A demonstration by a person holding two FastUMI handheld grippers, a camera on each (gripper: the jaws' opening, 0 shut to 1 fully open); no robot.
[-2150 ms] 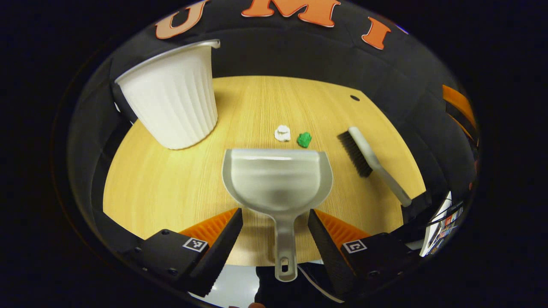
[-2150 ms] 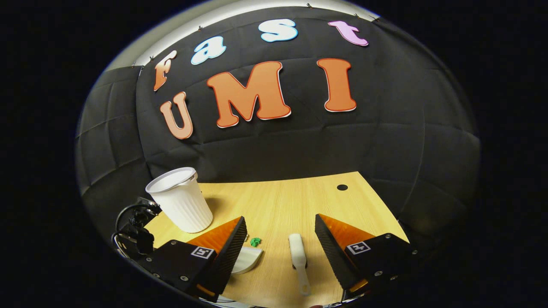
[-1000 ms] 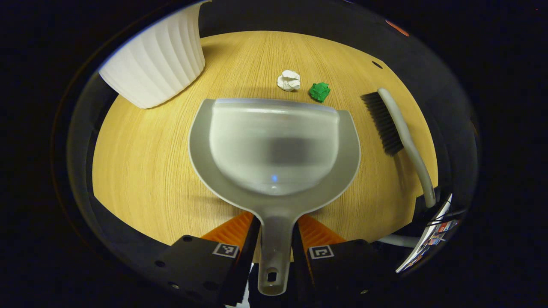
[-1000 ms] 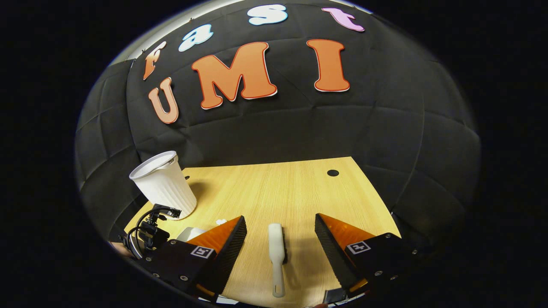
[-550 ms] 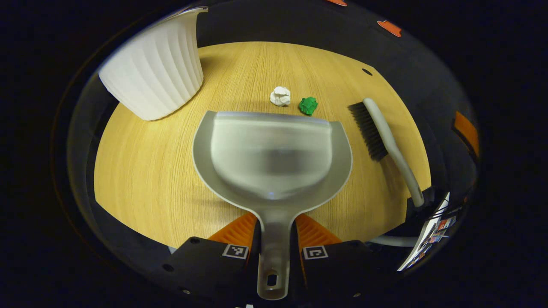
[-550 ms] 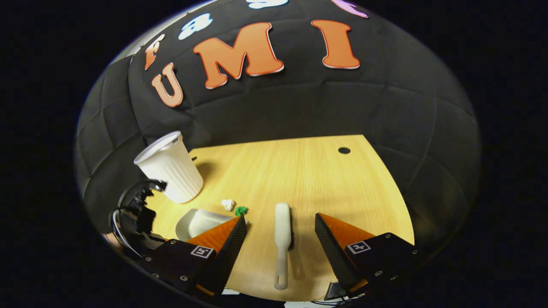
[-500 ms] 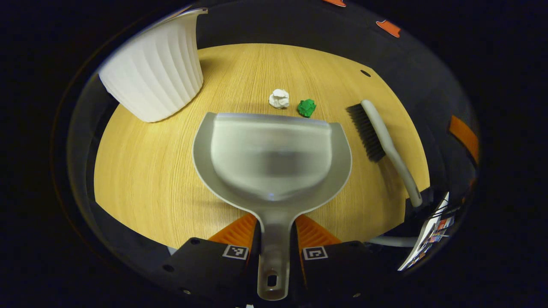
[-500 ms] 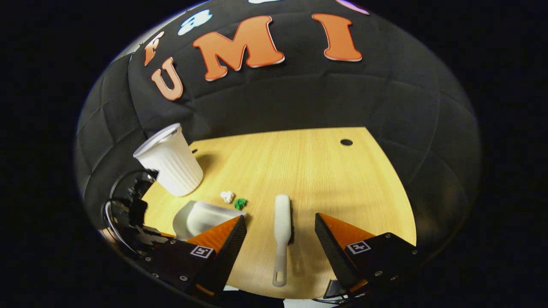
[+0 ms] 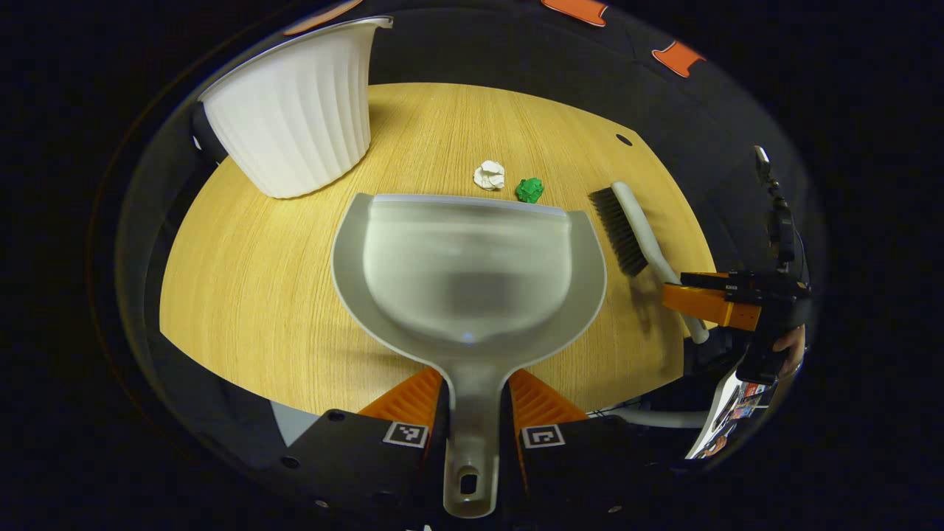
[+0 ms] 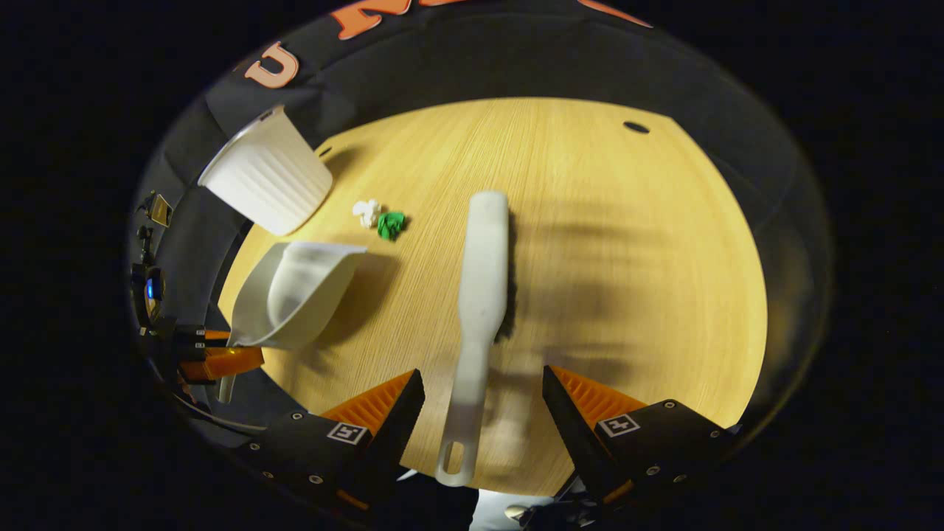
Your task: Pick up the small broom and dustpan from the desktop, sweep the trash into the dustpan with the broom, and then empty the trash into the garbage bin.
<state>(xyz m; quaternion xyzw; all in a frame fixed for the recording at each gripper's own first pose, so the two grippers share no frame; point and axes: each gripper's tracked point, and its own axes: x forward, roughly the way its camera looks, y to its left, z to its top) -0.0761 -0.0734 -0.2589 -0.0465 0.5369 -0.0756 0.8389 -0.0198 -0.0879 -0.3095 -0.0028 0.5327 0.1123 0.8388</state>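
Note:
A grey translucent dustpan (image 9: 468, 273) points its lip at a white paper ball (image 9: 489, 175) and a green paper ball (image 9: 529, 189) on the wooden desk. My left gripper (image 9: 474, 380) is shut on the dustpan's handle. In the right gripper view the pale broom (image 10: 483, 280) lies lengthwise on the desk, bristles to its right side. Its handle runs between the fingers of my open right gripper (image 10: 483, 376), which do not press on it. The dustpan (image 10: 291, 295) and both balls (image 10: 380, 217) sit to the broom's left. The broom (image 9: 634, 232) lies right of the dustpan.
A white ribbed garbage bin (image 9: 295, 110) stands at the desk's far left, also the bin (image 10: 265, 181) beyond the dustpan. A cable hole (image 10: 636, 127) marks the far right of the desk (image 10: 627, 258). The right gripper (image 9: 712, 299) and a hand show at the desk's right edge.
My left gripper closed on the dustpan handle and holds it. My right gripper dropped and moved forward over the broom, so the handle now lies between its open fingers.

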